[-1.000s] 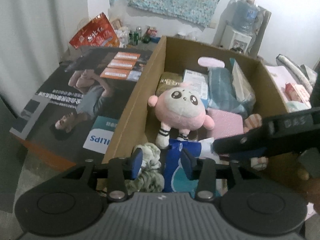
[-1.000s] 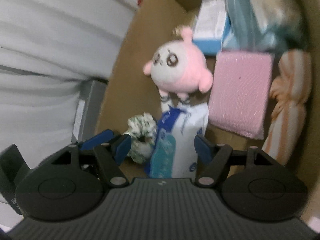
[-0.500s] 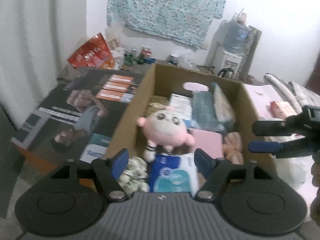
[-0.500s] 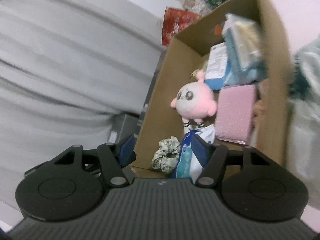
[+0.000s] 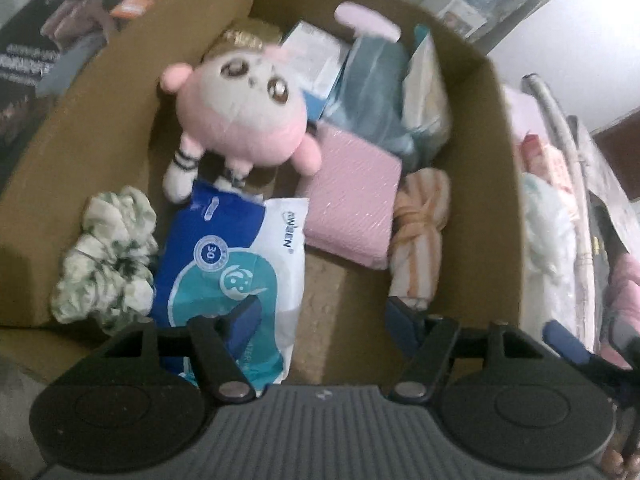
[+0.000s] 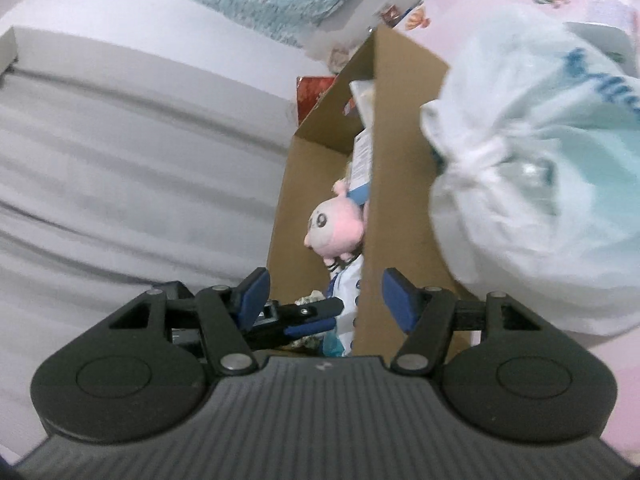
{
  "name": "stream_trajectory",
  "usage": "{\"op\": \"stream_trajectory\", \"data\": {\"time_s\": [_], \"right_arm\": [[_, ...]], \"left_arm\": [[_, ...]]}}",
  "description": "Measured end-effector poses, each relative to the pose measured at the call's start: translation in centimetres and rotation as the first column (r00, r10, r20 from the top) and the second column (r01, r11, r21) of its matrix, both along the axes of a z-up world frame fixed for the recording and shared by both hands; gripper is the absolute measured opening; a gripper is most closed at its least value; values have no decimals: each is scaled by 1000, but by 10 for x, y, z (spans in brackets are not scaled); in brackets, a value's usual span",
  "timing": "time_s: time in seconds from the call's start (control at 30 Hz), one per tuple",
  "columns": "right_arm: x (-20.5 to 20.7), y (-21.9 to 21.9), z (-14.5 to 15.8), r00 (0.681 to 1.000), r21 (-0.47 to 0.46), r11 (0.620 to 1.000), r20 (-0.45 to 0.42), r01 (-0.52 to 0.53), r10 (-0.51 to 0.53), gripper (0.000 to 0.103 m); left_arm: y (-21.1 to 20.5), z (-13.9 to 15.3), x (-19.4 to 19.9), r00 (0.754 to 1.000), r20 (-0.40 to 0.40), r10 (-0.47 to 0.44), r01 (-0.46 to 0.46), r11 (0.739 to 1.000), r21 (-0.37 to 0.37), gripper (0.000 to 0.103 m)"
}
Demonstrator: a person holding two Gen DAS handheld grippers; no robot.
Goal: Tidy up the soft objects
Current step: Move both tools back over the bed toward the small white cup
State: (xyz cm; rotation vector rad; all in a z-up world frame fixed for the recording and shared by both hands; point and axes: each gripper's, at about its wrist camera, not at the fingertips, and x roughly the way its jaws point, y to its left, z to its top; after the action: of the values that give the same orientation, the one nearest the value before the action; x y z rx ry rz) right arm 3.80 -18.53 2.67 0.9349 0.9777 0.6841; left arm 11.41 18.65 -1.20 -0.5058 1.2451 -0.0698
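Cardboard box (image 5: 496,184) beside pink bedding (image 6: 472,4)

A pink plush doll (image 5: 240,116) is lying face-up in the cardboard box (image 5: 496,184), ahead of the left claw (image 5: 324,320); a blue-white wipes pack (image 5: 236,276) is lying just beneath its left finger.

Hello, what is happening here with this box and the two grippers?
A person with a gripper in each hand is sorting soft things into a cardboard box. The box already holds a pink plush doll, a wipes pack, a scrunchie, a pink folded cloth and a striped towel roll. The left gripper hangs over the box; its jaws are closing, with nothing between them. The right gripper is outside the box, empty, beside a white plastic bag.
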Motion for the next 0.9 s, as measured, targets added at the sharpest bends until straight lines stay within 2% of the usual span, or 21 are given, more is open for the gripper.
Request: {"op": "stream_trajectory", "data": {"time_s": [0.2,0.4,0.5,0.7,0.9], "right_arm": [[-5,-26,-11,998,36,997,-9,67,-67,63],[-12,-43,-25,993,60,992,-36,115,-113,63],[-19,-50,-26,989,65,987,-22,145,-144,63],[-35,-80,-27,975,112,969,11,221,-223,68],[-46,-108,-29,956,101,954,51,283,-289,75]], "left_arm": [[-6,-7,1,1000,1,10,-10,1000,3,80],[-7,-1,-2,999,15,35,-35,999,13,79],[-10,8,-8,998,55,23,-23,1000,14,80],[-18,38,-24,986,156,54,-58,998,19,84],[-41,68,-40,963,265,39,-81,986,148,87]]}}
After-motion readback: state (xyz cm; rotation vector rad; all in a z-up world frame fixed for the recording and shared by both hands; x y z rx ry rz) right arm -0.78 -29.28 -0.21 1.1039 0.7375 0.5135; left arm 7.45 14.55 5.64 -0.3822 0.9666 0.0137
